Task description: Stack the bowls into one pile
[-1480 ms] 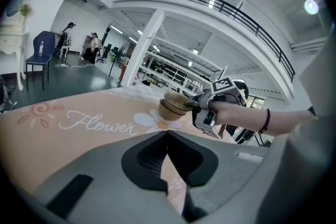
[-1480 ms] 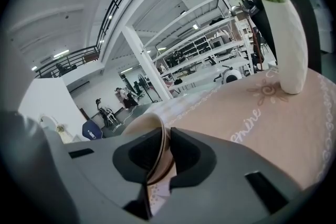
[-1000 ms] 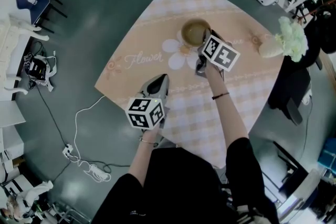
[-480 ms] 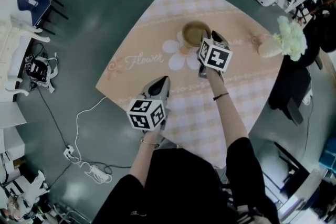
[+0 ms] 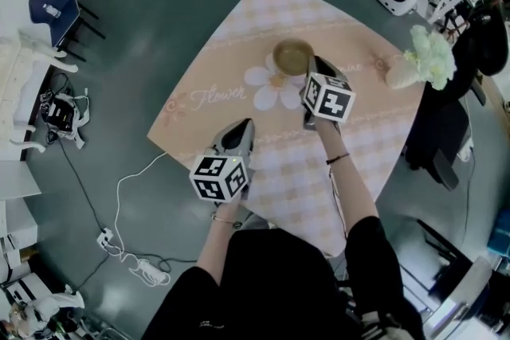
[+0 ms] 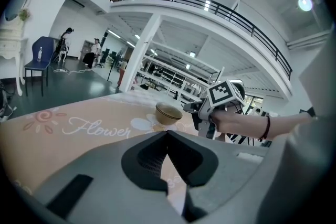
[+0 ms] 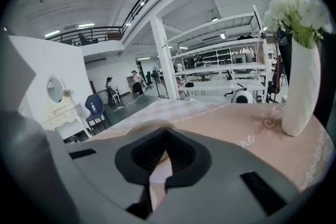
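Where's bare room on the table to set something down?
Bare: the cloth left of the bowls, and the near part beside the left gripper. Crowded: the right gripper, fingers just closing empty, beside the bowls; vase at the right edge.

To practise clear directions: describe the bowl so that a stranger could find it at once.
Find the peach checked tablecloth on the grey floor. Beside its printed white daisy sits the bowl, tan, round and open-topped, unlike the tall white vase near the edge.
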`<state>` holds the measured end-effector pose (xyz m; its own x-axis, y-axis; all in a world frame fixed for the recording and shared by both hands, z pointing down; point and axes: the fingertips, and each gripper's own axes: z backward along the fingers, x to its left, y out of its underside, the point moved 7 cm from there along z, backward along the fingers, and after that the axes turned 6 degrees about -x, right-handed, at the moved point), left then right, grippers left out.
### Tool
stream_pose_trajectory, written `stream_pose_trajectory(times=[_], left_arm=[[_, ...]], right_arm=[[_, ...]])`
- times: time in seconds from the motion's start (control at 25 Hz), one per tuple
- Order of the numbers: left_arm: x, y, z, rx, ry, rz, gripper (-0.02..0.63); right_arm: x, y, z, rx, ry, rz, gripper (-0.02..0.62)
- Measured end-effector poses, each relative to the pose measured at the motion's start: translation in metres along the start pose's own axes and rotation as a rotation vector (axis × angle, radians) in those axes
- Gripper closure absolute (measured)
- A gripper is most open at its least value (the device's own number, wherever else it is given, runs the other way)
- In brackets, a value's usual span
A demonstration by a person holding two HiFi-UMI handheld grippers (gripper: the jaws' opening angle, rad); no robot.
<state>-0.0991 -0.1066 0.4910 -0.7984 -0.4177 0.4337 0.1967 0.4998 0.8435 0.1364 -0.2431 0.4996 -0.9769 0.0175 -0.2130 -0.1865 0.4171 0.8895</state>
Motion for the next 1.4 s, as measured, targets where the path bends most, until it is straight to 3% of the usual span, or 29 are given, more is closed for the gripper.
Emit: stream_pose_trajectory(times=[0.44, 0.68, 1.08, 1.4], left_arm=[[-0.022, -0.031, 0.023, -0.097, 0.032, -0.058, 0.609], [-0.042, -0.055, 0.045, -0.168, 0.059, -0.13, 0.609], [-0.061, -0.089, 0.09, -0.29, 0.076, -0.217, 0.609], [-0.074, -0.097, 0.117, -0.347, 0.103, -0.253, 0.609]], right_arm=[[0.008, -0.016, 0.086, -0.137, -0.205, -0.022, 0.601], [0.009, -0.029, 0.141, -0.207, -0.292, -0.049, 0.601], [0.013, -0.042, 0.21, -0.324, -0.361, -0.05, 0.602], [0.011, -0.049, 0.246, -0.395, -0.352, -0.081, 0.601]])
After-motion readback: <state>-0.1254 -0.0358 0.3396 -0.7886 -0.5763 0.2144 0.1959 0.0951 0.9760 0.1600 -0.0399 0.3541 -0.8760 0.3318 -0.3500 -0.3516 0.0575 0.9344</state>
